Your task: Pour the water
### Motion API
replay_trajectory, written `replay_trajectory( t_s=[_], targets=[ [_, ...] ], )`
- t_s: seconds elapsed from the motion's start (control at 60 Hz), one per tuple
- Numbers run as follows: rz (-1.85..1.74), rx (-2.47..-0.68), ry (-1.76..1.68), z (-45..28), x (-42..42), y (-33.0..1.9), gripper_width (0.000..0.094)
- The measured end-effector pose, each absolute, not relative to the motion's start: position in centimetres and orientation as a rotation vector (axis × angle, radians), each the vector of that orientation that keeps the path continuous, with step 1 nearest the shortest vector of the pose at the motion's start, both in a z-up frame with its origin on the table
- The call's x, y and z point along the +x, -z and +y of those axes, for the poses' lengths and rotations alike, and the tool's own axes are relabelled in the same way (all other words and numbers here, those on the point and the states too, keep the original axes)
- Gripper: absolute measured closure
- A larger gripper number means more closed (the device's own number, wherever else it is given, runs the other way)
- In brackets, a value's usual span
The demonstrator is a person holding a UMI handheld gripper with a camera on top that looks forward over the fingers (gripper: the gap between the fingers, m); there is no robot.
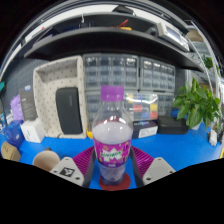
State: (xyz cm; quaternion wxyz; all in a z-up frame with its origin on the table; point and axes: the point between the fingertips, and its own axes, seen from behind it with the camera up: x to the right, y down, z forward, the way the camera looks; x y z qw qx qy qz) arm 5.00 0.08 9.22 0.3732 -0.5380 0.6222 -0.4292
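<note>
A clear plastic bottle (112, 140) with a purple cap and a purple label stands upright between my fingers. It holds water to about the shoulder. My gripper (112, 168) has both pink pads against the bottle's sides at label height, so it is shut on the bottle. The bottle's base sits over a red round coaster (112, 184) on the blue table (175, 150). No cup or other vessel for the water shows in this view.
A potted green plant (196, 103) stands at the right. A white box with a dark panel (62, 108) stands at the left, with small drawer cabinets (130, 75) behind the bottle. Small objects (45, 157) lie at the left front.
</note>
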Motion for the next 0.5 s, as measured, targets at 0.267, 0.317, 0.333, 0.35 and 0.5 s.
replay_trajectory(
  t_s=[0.267, 0.317, 0.333, 0.35, 0.5],
  targets=[
    [1.63, -1.44, 1.067, 2.4, -0.6, -8.3, 0.0231],
    [1.652, -1.449, 1.06, 2.7, -2.5, -8.3, 0.0232],
    [1.658, -1.453, 1.054, 2.8, -3.0, -8.3, 0.0232],
    [1.664, -1.453, 1.046, 3.0, -3.7, -8.4, 0.023],
    [1.667, -1.444, 1.053, 4.3, -7.8, -11.4, 0.0232]
  ],
)
